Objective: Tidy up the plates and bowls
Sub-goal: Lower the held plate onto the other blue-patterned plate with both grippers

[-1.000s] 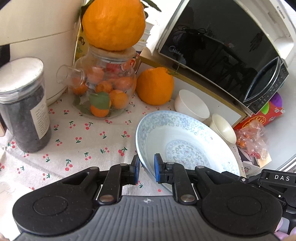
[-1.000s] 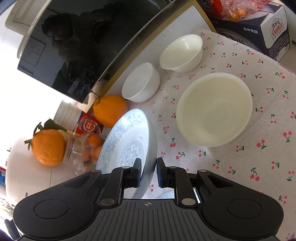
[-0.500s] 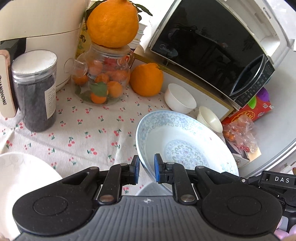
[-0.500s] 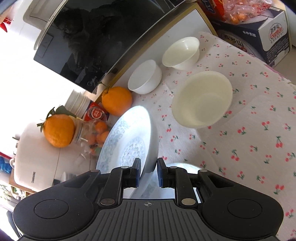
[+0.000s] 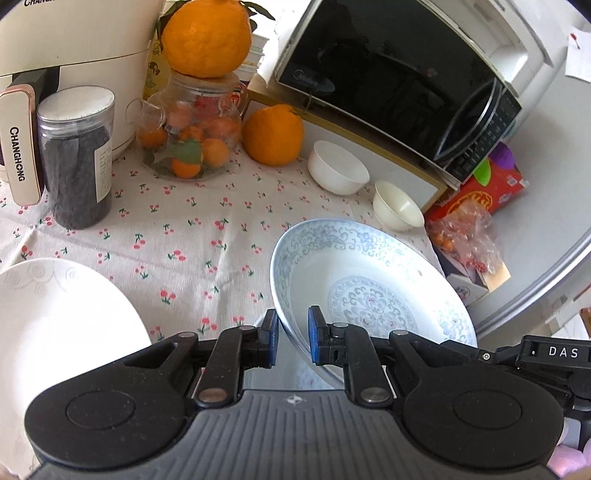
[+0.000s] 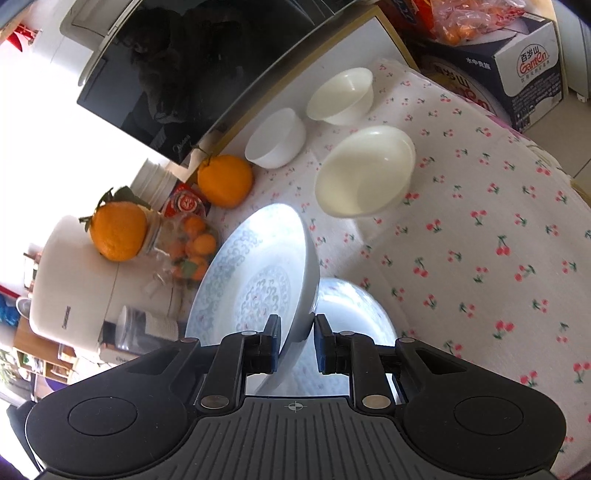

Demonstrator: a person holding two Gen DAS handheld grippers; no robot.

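while your left gripper point(image 5: 291, 341) pinches the patterned plate point(image 5: 369, 291) at lower centre, your right gripper point(image 6: 295, 343) clamps its opposite rim above the cloth point(image 6: 480, 240).

Landmark: microwave point(image 5: 399, 77), at back of table.
Two small bowls point(image 5: 338, 171) just before its base.
Orange point(image 5: 272, 133) beside its left corner.
Fruit jar point(image 5: 192, 136) further left, orange point(image 5: 207, 35) on top.
Patterned plate point(image 5: 365, 291) nearer than bowls, held off tablecloth point(image 5: 177, 236).
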